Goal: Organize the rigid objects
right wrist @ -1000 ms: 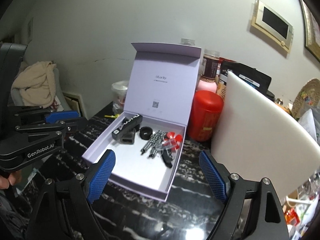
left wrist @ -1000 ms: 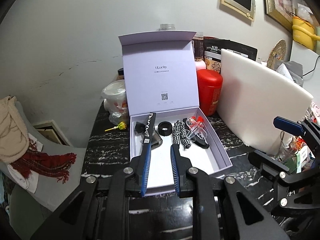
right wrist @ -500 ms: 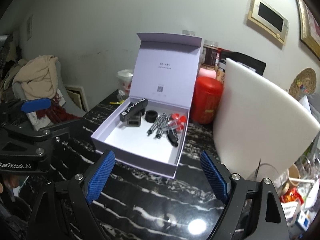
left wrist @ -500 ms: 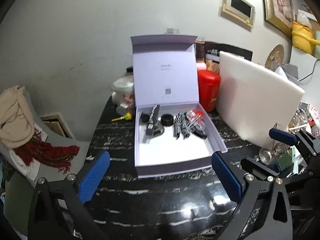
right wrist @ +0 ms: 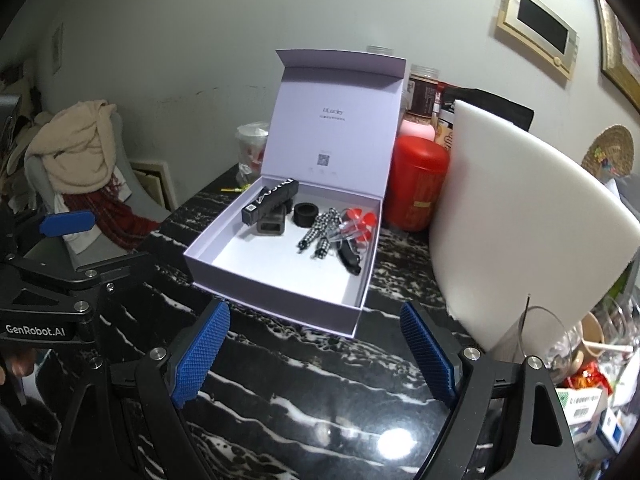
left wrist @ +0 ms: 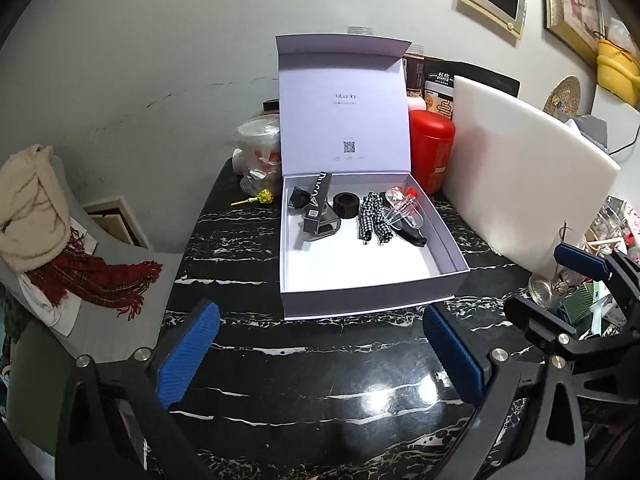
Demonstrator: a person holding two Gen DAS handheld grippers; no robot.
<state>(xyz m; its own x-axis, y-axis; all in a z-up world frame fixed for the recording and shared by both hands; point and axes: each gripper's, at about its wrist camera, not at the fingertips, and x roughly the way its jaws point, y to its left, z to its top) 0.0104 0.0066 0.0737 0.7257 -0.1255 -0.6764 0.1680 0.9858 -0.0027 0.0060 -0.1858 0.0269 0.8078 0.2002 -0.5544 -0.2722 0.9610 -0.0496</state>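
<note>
My left hand-held gripper (left wrist: 320, 356) gapes wide and empty over the bench (left wrist: 320, 408); the open box (left wrist: 362, 304) lies straight ahead — its black carton (left wrist: 316, 208) runs lengthwise away from me.

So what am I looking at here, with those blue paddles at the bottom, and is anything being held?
No robot arm here: a person holds a hand tool in each hand, each with a camera looking along its two blue fingers. One picture is from the left gripper, one from the right gripper. Both stand open and hold nothing; the left one's jaws have just been opening. On the black marble table sits an open lilac box holding a long black box, a black ring, a checked cloth and small clear and red pieces.
</note>
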